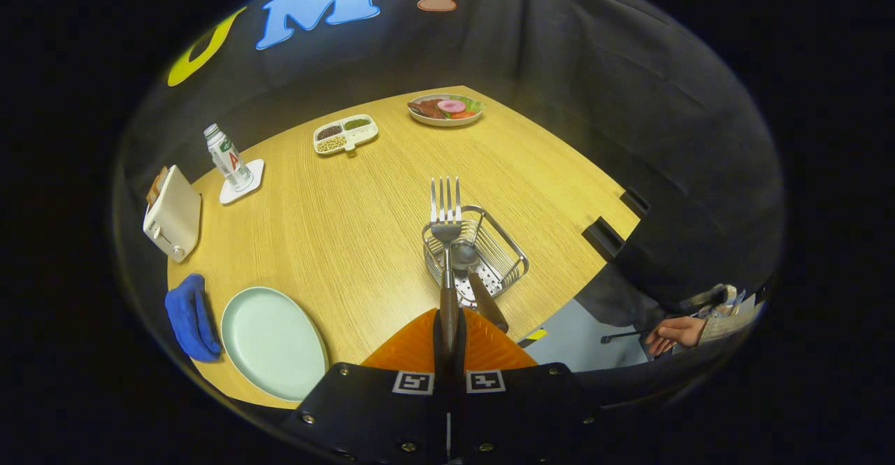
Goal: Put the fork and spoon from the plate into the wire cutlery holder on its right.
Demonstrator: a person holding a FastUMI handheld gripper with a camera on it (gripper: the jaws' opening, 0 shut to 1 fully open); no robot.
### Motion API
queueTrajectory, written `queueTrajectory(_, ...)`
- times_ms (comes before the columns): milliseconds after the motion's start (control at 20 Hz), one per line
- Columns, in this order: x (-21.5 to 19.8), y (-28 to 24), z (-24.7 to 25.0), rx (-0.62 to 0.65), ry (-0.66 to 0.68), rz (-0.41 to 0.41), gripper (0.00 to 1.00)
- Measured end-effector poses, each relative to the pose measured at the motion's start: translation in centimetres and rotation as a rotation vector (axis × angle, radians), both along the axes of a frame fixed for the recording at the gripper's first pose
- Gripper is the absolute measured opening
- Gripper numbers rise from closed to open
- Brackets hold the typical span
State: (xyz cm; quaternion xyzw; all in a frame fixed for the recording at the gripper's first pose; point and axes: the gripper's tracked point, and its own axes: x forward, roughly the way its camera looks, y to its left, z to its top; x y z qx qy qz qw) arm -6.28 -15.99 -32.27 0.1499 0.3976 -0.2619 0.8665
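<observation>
My gripper (448,332) is shut on the dark handle of the fork (445,224), whose tines point away from me. The fork hangs over the left rim of the wire cutlery holder (505,255), just ahead of the fingers. Inside the holder lies the spoon (467,259), bowl on the perforated floor, its brown handle sticking out over the near rim toward me. The pale green plate (273,342) lies bare at the near left of the wooden table (335,227), left of the fingers.
A blue cloth (190,317) lies left of the plate, a white toaster (172,217) behind it. A bottle on a white coaster (234,164), a divided snack dish (345,133) and a plate of food (445,110) stand farther back. A person's hand (675,332) shows beyond the table's right edge.
</observation>
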Motion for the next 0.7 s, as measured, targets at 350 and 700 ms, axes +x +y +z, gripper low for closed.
queueTrajectory(350, -1.0, -0.2, -1.9, 0.104, 0.042, -0.045, 0.03)
queueTrajectory(700, -1.0, -0.2, -2.4, 0.167, 0.03, -0.058, 0.03)
